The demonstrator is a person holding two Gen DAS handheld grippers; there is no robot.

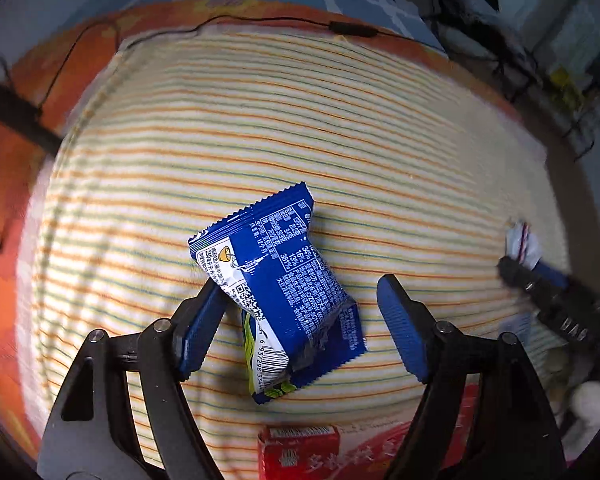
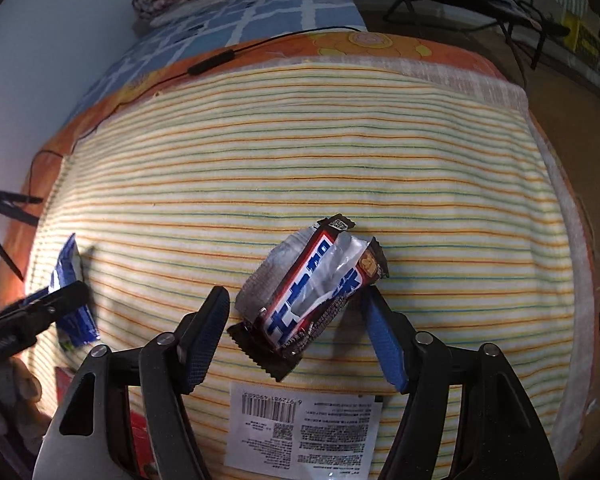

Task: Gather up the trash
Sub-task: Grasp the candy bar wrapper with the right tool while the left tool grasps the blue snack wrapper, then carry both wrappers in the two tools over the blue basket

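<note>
A blue snack wrapper (image 1: 284, 284) lies on the striped blanket (image 1: 260, 128), between the fingers of my left gripper (image 1: 300, 312), which is open; its left finger touches the wrapper's edge. A brown, red and blue candy-bar wrapper (image 2: 312, 292) lies between the fingers of my right gripper (image 2: 296, 328), also open, and leans toward the right finger. The blue wrapper also shows at the left of the right wrist view (image 2: 70, 292), beside the left gripper's finger. The right gripper's finger (image 1: 540, 284) shows at the right of the left wrist view.
A red carton (image 1: 300, 452) lies just below the left gripper. A white packet with a barcode (image 2: 304, 420) lies under the right gripper. A black cable (image 2: 212, 64) runs along the far edge of the bed. Folding racks stand at the far right.
</note>
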